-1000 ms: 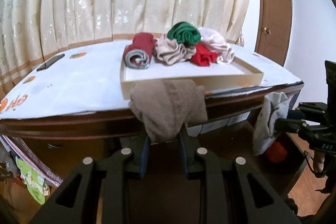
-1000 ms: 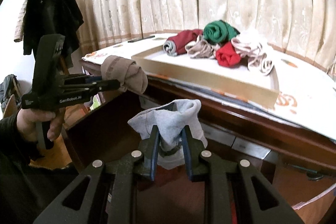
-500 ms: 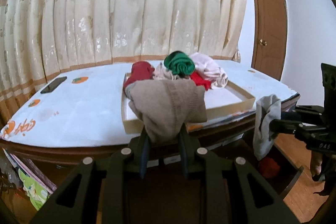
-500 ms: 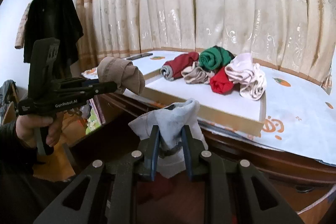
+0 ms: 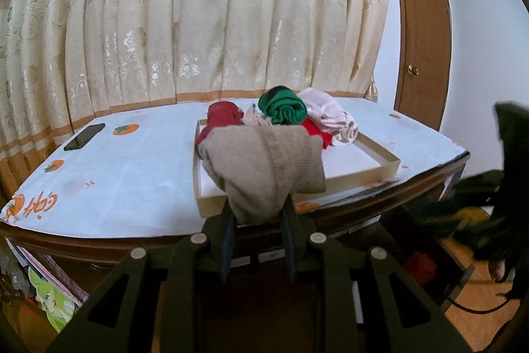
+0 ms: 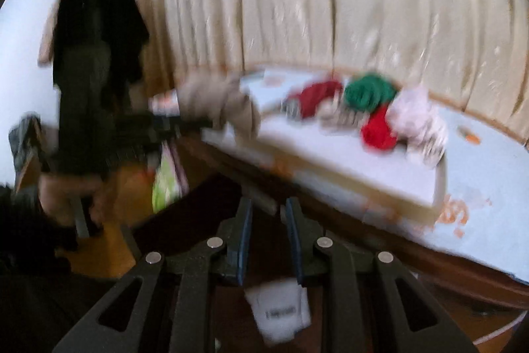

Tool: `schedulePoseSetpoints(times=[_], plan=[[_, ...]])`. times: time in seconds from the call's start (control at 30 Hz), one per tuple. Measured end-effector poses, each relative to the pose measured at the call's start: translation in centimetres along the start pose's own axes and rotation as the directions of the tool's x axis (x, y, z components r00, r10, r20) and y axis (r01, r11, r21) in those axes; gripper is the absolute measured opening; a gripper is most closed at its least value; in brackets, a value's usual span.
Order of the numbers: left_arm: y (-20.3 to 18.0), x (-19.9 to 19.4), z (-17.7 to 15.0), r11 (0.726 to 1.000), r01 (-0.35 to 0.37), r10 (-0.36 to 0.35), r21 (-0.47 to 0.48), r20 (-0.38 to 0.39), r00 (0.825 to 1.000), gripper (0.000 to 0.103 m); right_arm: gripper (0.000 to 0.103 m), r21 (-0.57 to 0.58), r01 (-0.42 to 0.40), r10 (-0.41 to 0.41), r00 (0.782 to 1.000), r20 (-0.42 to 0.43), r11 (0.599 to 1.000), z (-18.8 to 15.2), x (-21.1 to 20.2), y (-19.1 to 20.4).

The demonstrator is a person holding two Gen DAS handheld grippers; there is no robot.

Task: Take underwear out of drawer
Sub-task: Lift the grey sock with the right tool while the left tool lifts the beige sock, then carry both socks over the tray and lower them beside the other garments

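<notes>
Left gripper: clamped on a beige garment, held in the air just in front of the shallow tray. Right gripper: fingers parted with nothing between them, in front of the tray; view blurred. Tray holds rolled garments: dark red, green, red, pale pink.

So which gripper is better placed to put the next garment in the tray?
Left. The left gripper is shut on the beige underwear right at the front rim of the tray; the right gripper shows nothing between its fingers, and its view is blurred.
</notes>
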State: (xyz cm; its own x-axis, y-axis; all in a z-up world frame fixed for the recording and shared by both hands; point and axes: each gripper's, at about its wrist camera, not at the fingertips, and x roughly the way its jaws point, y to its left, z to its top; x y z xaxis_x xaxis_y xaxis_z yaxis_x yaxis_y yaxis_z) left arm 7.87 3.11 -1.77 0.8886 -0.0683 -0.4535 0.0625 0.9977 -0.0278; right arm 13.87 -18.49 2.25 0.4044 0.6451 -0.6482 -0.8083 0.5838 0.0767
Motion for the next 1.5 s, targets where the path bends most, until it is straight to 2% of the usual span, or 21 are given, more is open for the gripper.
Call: schedulePoseSetpoints(times=[0.07,0.1,0.17,0.2,0.23,0.33,0.43,0.5,0.63,0.67,0.7,0.77,0.9,1.07,1.23,1.4,1.5], plan=[[0.0,0.2,-0.3,1.0,0.002,-0.002,-0.002,-0.009,1.0,0.023,0.024,-0.036,0.017,-0.021,0.993,-0.113,0.999,-1.3,1.9,0.1],[0.0,0.3,-0.4,1.0,0.004,-0.004,-0.008,-0.014,1.0,0.023,0.027,-0.051,0.025,-0.034,0.983,-0.182,0.998,-2.2,3.2,0.0],[0.0,0.6,-0.7,1.0,0.012,-0.012,-0.015,-0.028,1.0,0.023,0.065,-0.049,0.023,-0.036,0.955,-0.293,0.999,-3.7,5.4,-0.4],[0.0,0.7,-0.8,1.0,0.014,-0.014,-0.015,-0.034,0.999,0.023,0.068,-0.045,0.012,-0.026,0.946,-0.324,0.999,-4.3,6.1,-0.4],[-0.1,0.8,-0.9,1.0,0.016,-0.016,-0.012,-0.042,0.999,0.023,0.068,-0.057,0.002,-0.023,0.93,-0.367,0.998,-4.9,7.2,-0.4],[-0.2,0.9,-1.1,1.0,0.017,-0.017,-0.001,-0.05,0.999,0.023,0.068,-0.088,0.006,-0.044,0.901,-0.432,0.996,-5.4,9.1,-0.4],[-0.1,0.9,-1.2,1.0,0.02,-0.02,-0.003,-0.056,0.998,0.023,0.068,-0.105,0.0,-0.049,0.887,-0.46,0.994,-5.5,10.4,-0.5],[-0.1,0.9,-1.2,1.0,0.021,-0.022,-0.003,-0.059,0.998,0.023,0.068,-0.1,-0.021,-0.034,0.858,-0.513,0.995,-6.0,11.8,-0.7],[0.0,0.8,-1.5,1.0,0.023,-0.024,-0.005,-0.063,0.998,0.023,0.068,-0.064,-0.039,-0.005,0.815,-0.58,0.997,-7.5,13.8,-1.3],[0.0,0.9,-1.6,1.0,0.023,-0.023,-0.005,-0.067,0.998,0.023,0.064,-0.051,-0.044,0.006,0.811,-0.585,0.998,-7.8,14.0,-1.6],[0.0,1.0,-1.6,1.0,0.022,-0.023,-0.006,-0.069,0.997,0.023,0.058,-0.039,-0.056,0.023,0.813,-0.581,0.998,-7.8,13.8,-1.6],[0.1,1.1,-1.8,1.0,0.02,-0.02,-0.007,-0.073,0.997,0.023,0.021,-0.024,-0.084,0.056,0.824,-0.564,0.996,-7.7,13.2,-1.6],[0.3,0.9,-1.8,1.0,0.017,-0.017,-0.014,-0.069,0.997,0.023,0.017,-0.043,-0.096,0.058,0.843,-0.535,0.994,-7.9,12.1,-1.1],[0.5,0.9,-1.8,1.0,0.012,-0.012,-0.007,-0.07,0.997,0.023,0.016,-0.031,-0.078,0.057,0.902,-0.427,0.996,-6.5,9.4,-0.8],[0.8,0.9,-1.4,1.0,0.002,-0.003,-0.012,-0.063,0.998,0.023,0.016,-0.035,-0.055,0.041,0.946,-0.322,0.998,-4.1,6.7,-0.3],[0.7,0.6,-1.0,1.0,-0.001,0.001,-0.004,-0.054,0.999,0.023,0.016,-0.042,-0.041,0.031,0.977,-0.21,0.998,-1.4,5.2,0.4],[0.8,0.6,-0.6,1.0,-0.003,0.003,-0.002,-0.044,0.999,0.023,0.016,-0.05,-0.03,0.023,0.988,-0.15,0.998,0.0,4.1,0.5]])
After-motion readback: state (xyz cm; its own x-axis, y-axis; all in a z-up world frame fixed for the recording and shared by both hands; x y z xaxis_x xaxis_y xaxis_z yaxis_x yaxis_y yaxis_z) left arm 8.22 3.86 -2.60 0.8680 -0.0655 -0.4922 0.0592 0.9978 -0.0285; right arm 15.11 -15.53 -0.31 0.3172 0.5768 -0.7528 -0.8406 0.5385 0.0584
